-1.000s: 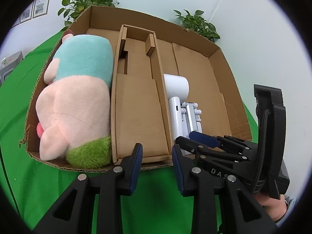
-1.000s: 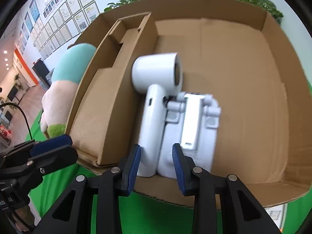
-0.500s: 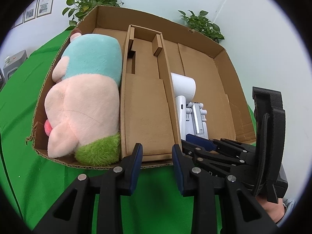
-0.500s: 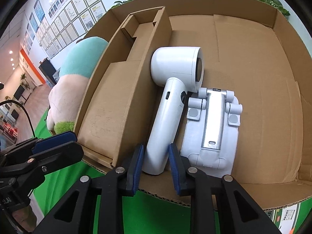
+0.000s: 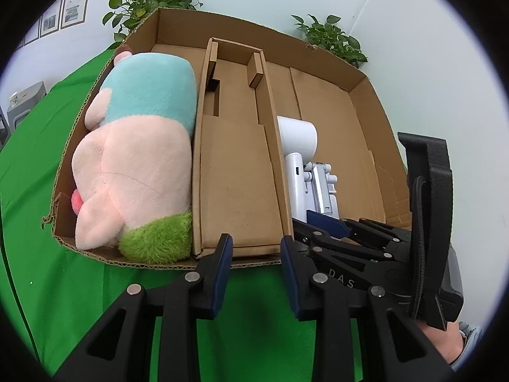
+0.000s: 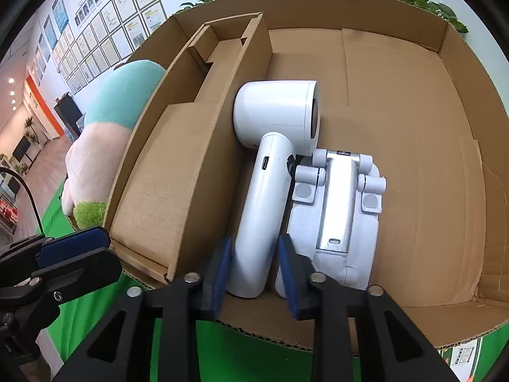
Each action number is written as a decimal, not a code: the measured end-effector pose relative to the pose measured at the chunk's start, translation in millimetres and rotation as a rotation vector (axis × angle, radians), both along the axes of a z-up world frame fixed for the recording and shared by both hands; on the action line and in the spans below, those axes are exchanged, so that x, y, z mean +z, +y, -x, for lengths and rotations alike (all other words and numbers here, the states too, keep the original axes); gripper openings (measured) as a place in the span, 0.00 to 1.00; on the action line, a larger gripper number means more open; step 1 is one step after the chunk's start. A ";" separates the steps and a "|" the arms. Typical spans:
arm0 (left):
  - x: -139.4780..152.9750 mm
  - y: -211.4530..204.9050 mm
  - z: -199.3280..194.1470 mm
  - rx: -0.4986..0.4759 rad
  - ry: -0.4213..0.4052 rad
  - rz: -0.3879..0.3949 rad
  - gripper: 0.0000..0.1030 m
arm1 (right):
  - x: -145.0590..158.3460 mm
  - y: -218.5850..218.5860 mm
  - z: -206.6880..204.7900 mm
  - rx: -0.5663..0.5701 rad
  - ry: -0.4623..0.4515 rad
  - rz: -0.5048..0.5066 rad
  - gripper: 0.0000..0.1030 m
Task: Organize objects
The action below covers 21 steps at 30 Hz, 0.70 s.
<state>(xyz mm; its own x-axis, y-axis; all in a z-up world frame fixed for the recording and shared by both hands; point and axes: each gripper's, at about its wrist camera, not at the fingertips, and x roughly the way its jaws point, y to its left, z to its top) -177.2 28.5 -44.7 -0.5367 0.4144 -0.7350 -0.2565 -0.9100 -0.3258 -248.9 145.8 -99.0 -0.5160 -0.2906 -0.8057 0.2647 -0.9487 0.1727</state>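
Green cloth covers the tabletop [image 5: 47, 286], and a wide, shallow cardboard box [image 5: 366, 95] sits on it against a pale wall, with leafy plants [image 5: 331, 36] just behind its far rim and rows of framed papers [image 6: 105, 41] on the wall off to the left. A cardboard insert [image 5: 235, 172] splits the box: the left bay is filled by a plush toy [image 5: 136, 159] in pink, teal and green, lying on its side; the right bay holds a white hair dryer [image 6: 270, 165] lying flat, head toward the far wall, with a white folding stand [image 6: 337, 219] touching its right side. The right claw [image 6: 253, 267] reaches over the near wall of the box and its blue pads sit on either side of the dryer's handle end; its jaws have just been closing, and they look pressed against the handle. A second ago that claw straddled the gap between handle and stand, so it has slid left onto the handle. The left claw [image 5: 256, 264] hangs over the near edge at the insert, jaws a little apart with nothing between them, much as before.
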 end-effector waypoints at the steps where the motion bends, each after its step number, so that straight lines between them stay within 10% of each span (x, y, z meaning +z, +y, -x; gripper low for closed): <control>1: 0.2 -0.3 -0.3 0.001 0.001 0.002 0.29 | 0.1 0.7 -1.0 -0.001 -0.001 0.000 0.25; 8: 1.2 1.9 1.8 -0.003 0.012 0.011 0.29 | 2.9 6.3 -4.5 -0.010 -0.017 0.039 0.26; 13: -0.8 5.3 3.1 -0.010 0.022 0.030 0.29 | 29.0 37.3 -20.7 -0.047 0.069 0.114 0.65; 21: -3.0 2.3 8.4 0.026 0.017 0.047 0.29 | 13.0 93.6 2.5 -0.127 -0.012 0.109 0.56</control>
